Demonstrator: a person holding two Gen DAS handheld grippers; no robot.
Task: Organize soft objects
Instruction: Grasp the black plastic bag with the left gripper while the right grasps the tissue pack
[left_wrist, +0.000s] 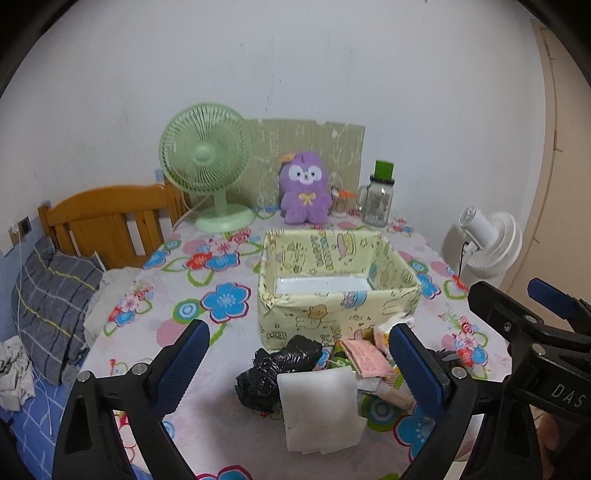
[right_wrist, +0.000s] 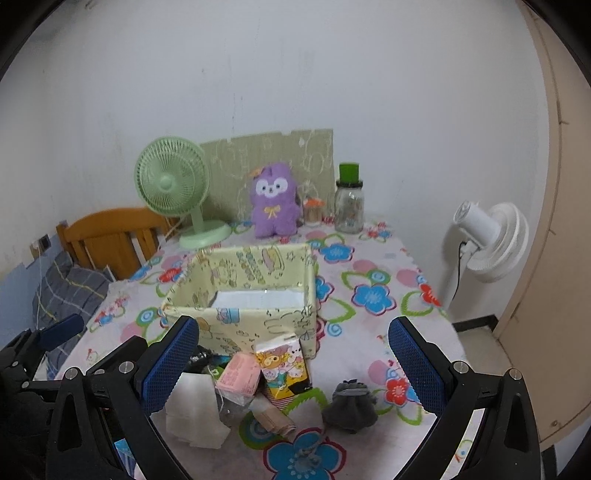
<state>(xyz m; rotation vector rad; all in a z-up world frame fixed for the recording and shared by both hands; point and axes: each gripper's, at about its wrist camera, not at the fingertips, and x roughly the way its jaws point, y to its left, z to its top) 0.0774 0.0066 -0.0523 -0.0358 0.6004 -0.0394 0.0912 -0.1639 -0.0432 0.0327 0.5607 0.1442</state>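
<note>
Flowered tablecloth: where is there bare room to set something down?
Free: the flowered tablecloth right of the yellow cartoon-print fabric box, and left of it toward the green desk fan. Crowded: before the box, around the black plastic bag and white foam sheets.

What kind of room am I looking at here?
Most likely a bedroom at home: a wooden bed headboard and pillow sit beside a table with a flowered cloth, holding a purple plush toy and green fan.

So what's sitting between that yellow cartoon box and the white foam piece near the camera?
In the left wrist view, a crumpled black plastic bag and a pink packet lie between the fabric box and the white foam sheet.
</note>
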